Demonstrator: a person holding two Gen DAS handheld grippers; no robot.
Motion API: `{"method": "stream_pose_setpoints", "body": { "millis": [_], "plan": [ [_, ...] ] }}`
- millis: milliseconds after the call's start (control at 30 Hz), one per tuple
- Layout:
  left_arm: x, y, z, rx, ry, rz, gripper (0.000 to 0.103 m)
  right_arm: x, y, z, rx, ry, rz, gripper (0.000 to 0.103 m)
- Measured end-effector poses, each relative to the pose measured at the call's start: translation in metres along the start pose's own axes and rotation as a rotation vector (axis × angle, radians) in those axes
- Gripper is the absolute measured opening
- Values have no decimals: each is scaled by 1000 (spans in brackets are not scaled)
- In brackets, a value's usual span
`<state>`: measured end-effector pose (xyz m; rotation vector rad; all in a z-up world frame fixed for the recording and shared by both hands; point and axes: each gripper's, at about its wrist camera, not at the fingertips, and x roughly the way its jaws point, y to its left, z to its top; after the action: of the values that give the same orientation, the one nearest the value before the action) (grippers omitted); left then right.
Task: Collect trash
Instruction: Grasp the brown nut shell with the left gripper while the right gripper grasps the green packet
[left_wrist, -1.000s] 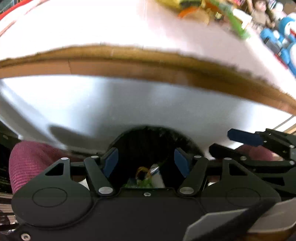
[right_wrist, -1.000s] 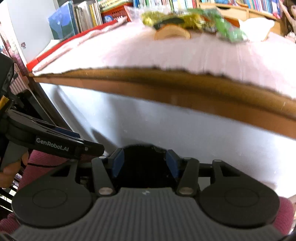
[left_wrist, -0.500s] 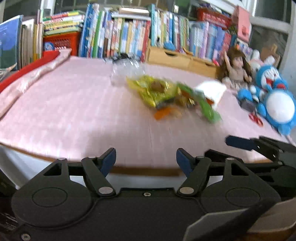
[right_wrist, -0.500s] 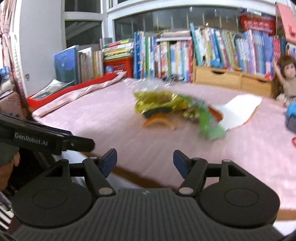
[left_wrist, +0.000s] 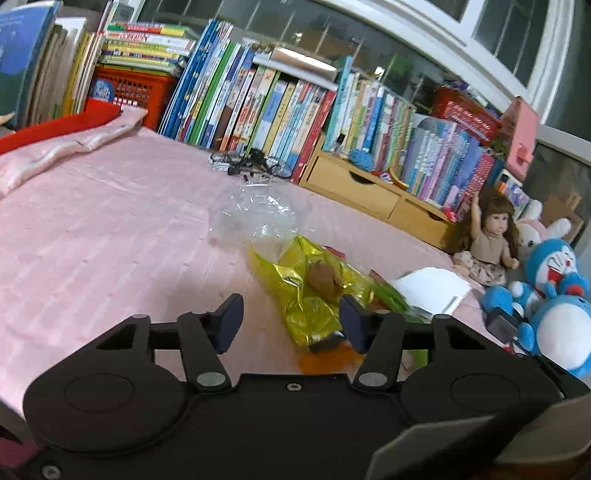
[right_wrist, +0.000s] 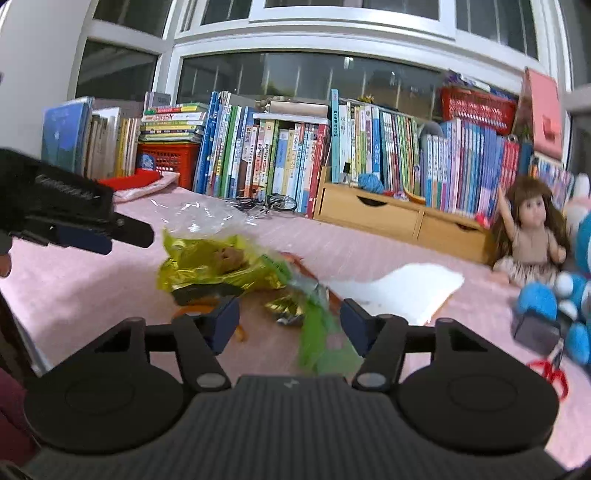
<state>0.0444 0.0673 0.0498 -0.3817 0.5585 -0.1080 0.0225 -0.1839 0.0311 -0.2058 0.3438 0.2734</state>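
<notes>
Pink cloth (left_wrist: 110, 229) is covering the table, with a long row of upright books (right_wrist: 280, 147) standing along its far edge before dark windows. Trash is lying in a loose pile near the middle of the cloth: a crumpled clear plastic bag (left_wrist: 258, 214) farthest back, a yellow foil wrapper (left_wrist: 306, 291) touching it, a green wrapper (right_wrist: 317, 332) trailing toward the cameras, and an orange scrap (left_wrist: 325, 362) at the near end. White paper (right_wrist: 402, 291) is lying just beside the pile on its right. A doll (right_wrist: 532, 236) is sitting against wooden drawers (right_wrist: 399, 218), next to blue plush toys (left_wrist: 554, 295).

Left gripper (left_wrist: 291, 321) is hovering over the near end of the pile, jaws closing, about half spread, pads pressing on nothing; the yellow wrapper is showing between them but lying on the cloth beyond. Right gripper (right_wrist: 290, 323) is hovering likewise, jaws closing from fairly wide, gripping nothing, green wrapper seen between them. In the right wrist view the left gripper is reaching in from the left edge.
</notes>
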Motion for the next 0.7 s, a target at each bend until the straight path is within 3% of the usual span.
{"method": "stream_pose_setpoints", "body": {
  "millis": [100, 267, 300, 333, 367, 433, 700],
  "plan": [
    [26, 1, 5, -28, 10, 1, 50, 16, 0, 0, -22, 19, -4, 61],
    [64, 2, 11, -40, 25, 30, 47, 41, 1, 0, -46, 49, -15, 60],
    [69, 2, 11, -45, 33, 33, 43, 45, 2, -1, -47, 57, -17, 60],
    [74, 1, 12, -45, 41, 34, 25, 48, 1, -2, -46, 64, -17, 55],
    [76, 0, 13, -46, 45, 46, 25, 51, 1, -2, -42, 74, -19, 48],
    [72, -5, 12, -14, 18, 54, 24, 51, 1, -2, -26, 76, -29, 31],
    [24, -38, 9, 175, -173, 68, 24, 36, -6, 1, 15, 30, -15, 30]
  ]
}}
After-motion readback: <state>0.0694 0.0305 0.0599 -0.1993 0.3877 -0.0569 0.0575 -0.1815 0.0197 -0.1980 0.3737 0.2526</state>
